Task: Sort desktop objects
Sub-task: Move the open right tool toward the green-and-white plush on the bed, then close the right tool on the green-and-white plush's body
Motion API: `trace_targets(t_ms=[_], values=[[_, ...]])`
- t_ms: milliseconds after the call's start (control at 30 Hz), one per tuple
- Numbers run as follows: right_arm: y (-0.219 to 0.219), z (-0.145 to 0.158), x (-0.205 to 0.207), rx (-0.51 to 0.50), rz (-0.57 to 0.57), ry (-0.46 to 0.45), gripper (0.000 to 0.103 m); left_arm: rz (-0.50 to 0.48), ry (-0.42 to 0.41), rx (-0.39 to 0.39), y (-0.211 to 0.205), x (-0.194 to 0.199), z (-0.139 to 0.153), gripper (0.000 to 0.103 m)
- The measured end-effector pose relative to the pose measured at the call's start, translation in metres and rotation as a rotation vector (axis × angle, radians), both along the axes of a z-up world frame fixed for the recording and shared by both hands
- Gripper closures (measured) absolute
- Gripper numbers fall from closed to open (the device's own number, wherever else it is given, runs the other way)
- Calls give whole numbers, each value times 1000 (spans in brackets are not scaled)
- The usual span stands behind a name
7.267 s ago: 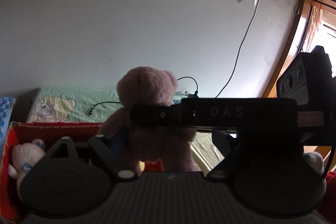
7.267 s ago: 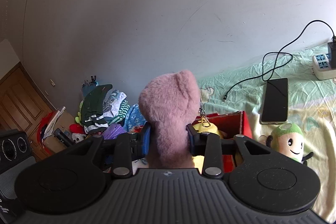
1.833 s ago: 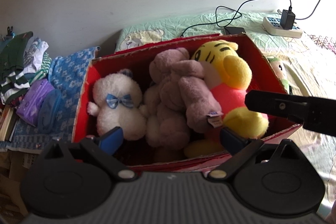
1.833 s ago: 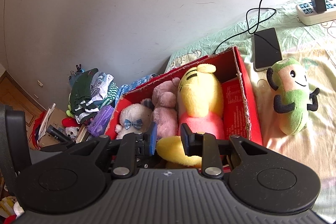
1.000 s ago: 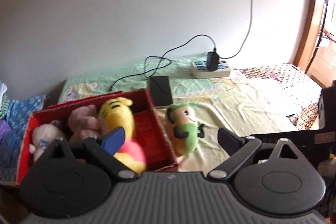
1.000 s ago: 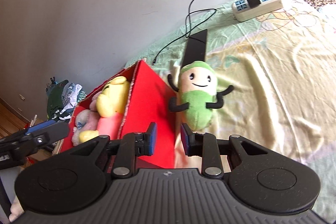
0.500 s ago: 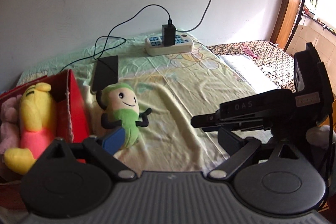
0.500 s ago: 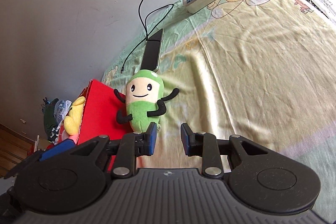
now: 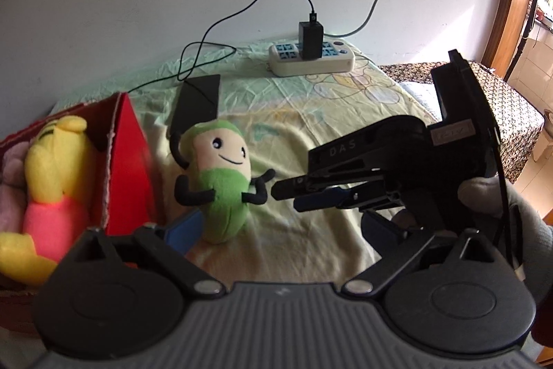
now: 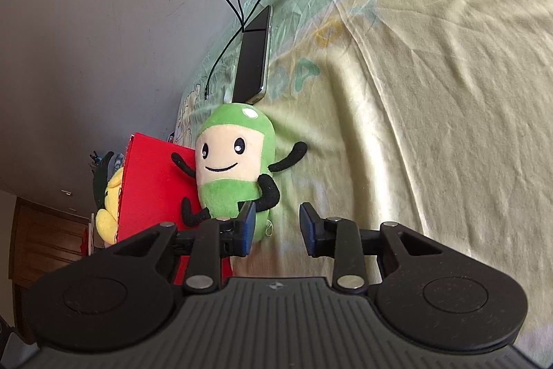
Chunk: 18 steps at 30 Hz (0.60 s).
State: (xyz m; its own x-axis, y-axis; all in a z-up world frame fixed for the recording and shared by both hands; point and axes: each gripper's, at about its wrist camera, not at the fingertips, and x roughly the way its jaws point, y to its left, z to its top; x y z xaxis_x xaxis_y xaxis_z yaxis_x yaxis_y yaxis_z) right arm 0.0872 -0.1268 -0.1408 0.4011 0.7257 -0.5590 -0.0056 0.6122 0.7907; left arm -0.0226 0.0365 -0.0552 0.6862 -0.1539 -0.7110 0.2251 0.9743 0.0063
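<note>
The green plush (image 9: 221, 182) lies face up on the bed sheet (image 9: 311, 113), leaning against the outer side of the red box (image 9: 129, 161), with a dark phone (image 9: 198, 102) just beyond its head. Toward the far edge sits a power strip (image 9: 311, 59); between there and the toy the sheet lies open. The box holds a yellow plush (image 9: 55, 175).

The left gripper (image 9: 281, 229) has just been opening and stands wide, empty. The right gripper (image 10: 276, 225), narrow, has just been opening, nothing between its jaws, near the toy's lower end.

green-cream plush (image 10: 235, 168), red box (image 10: 152, 182) — cartoon-print sheet (image 10: 432, 92)
</note>
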Motion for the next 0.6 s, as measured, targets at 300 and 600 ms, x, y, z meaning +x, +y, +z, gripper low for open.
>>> trace_targets(t_ms=[300,600], values=[[27,-21,25,81,63,37,72,47,4,15,10,2,2,5],[22,-16,25,179,63,19,92,62,35,-35,19,7,1,4]])
